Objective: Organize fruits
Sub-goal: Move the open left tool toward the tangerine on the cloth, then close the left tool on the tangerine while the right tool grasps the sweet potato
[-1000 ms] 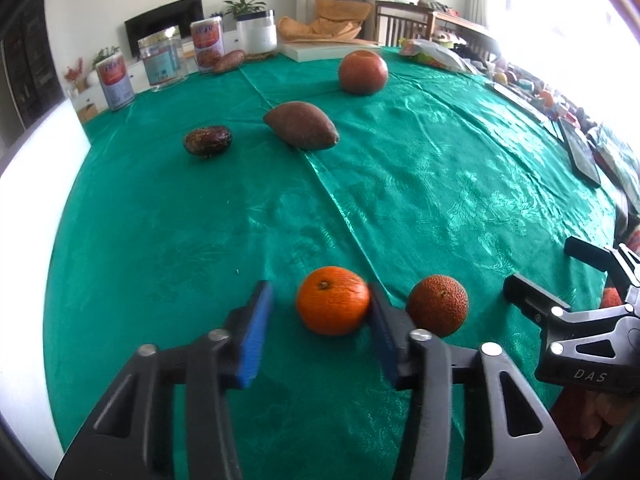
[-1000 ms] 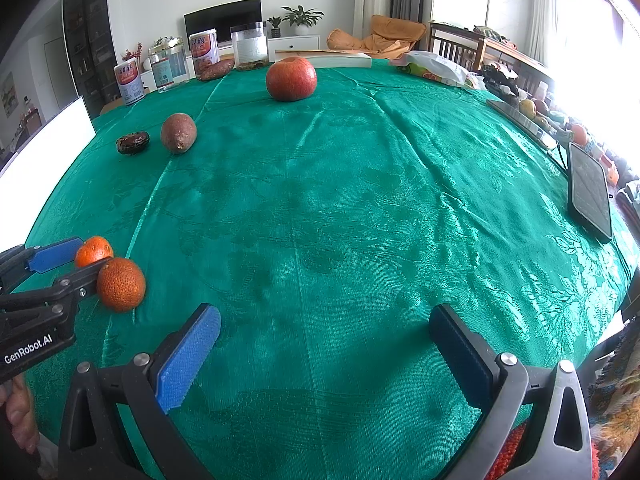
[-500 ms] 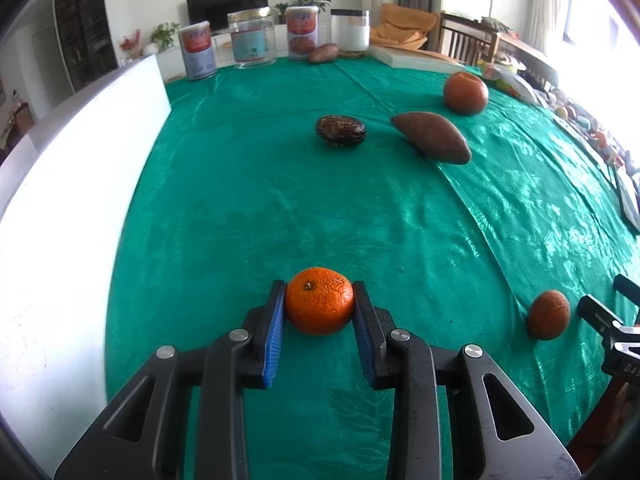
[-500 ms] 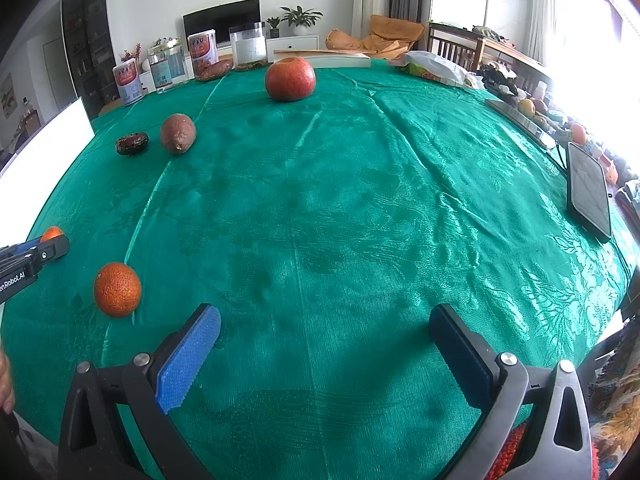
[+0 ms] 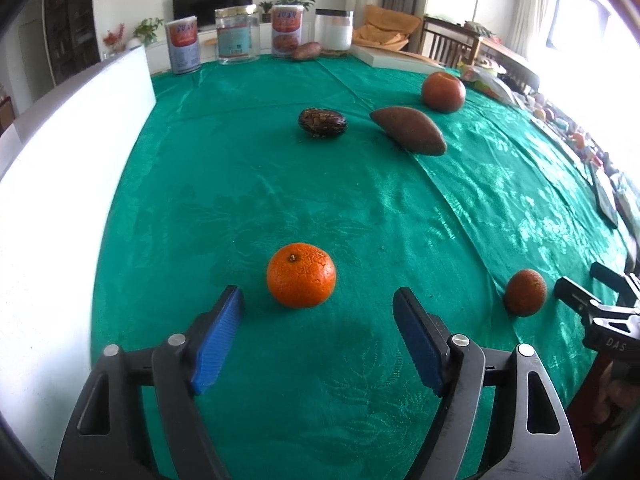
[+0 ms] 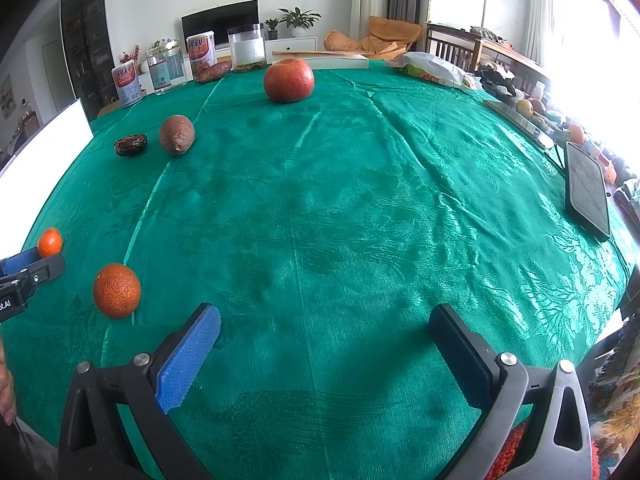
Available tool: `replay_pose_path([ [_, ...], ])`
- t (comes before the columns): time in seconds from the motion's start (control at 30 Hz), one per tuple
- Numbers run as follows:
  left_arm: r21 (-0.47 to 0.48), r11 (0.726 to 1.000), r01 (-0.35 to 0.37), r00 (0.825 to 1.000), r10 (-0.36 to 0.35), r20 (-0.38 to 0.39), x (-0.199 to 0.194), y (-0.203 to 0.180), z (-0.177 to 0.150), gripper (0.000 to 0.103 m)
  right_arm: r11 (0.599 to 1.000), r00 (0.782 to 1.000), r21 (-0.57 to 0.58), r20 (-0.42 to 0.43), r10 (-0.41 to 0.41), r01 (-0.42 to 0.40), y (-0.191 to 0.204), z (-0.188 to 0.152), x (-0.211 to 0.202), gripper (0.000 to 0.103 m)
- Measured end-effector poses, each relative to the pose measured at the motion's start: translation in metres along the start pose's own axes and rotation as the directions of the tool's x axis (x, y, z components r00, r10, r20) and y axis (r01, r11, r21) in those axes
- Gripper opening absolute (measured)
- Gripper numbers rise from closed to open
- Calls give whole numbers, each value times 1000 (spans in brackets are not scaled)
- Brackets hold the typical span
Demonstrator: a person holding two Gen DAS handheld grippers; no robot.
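A bright orange mandarin [image 5: 301, 275] rests on the green tablecloth [image 5: 248, 184] just ahead of my left gripper [image 5: 318, 302]. Its jaws are opening and the blue pads stand clear of the fruit on both sides. A darker orange fruit [image 5: 525, 292] lies to the right, near my right gripper's tip [image 5: 576, 296]. Farther back sit a dark brown fruit [image 5: 322, 121], a brown sweet potato [image 5: 408, 131] and a red pomegranate [image 5: 443, 91]. In the right wrist view my right gripper [image 6: 324, 322] hangs open over bare cloth, the darker orange fruit [image 6: 117, 290] to its left.
A white board [image 5: 52, 184] borders the table's left side. Several jars and cans [image 5: 236, 36] and another sweet potato [image 5: 306, 50] line the far edge. A dark tablet [image 6: 587, 190] and assorted clutter [image 6: 532, 108] lie along the right edge.
My left gripper carried the mandarin leftward, away from the darker orange fruit, then let it go. Its jaws have spread apart. The right gripper has not moved.
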State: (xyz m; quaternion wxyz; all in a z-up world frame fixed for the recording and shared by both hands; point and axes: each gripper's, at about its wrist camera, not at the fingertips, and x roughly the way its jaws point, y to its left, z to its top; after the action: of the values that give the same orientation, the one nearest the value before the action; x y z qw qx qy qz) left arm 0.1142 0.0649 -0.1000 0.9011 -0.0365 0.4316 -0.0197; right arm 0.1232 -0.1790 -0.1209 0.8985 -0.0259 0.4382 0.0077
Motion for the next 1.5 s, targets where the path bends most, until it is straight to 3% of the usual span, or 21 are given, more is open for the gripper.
replay_pose_path([
  [0.27,52,998,-28,1000,27,11,1,-13,4,71,1000,1000,0,1,0,0,-1,0,0,103],
  [0.6,-27,997,-74,997,74,4,3,8,7,69,1000,1000,0,1,0,0,-1,0,0,103],
  [0.97,-20,997,-69,998,69,0,1,7,5,69,1000,1000,0,1,0,0,-1,0,0,103],
  [1.2,-18,1000,-19,1000,19,16,-6,13,3,68,1000,1000,-2,1,1,-1,0,-1,0,103],
  [1.33,-16,1000,-8,1000,8,12,-2,12,4,56,1000,1000,1,2,-2,2,0,-1,0,103],
  [1.4,-13,1000,-4,1000,4,6,1,10,6,34,1000,1000,3,-3,0,0,0,0,0,103],
  [1.47,1,1000,-4,1000,4,12,1,6,6,31,999,998,6,-47,40,-40,-3,5,-1,103],
  [1.5,10,1000,-5,1000,4,21,-1,4,5,31,995,993,27,-56,99,-98,-7,11,-5,103],
])
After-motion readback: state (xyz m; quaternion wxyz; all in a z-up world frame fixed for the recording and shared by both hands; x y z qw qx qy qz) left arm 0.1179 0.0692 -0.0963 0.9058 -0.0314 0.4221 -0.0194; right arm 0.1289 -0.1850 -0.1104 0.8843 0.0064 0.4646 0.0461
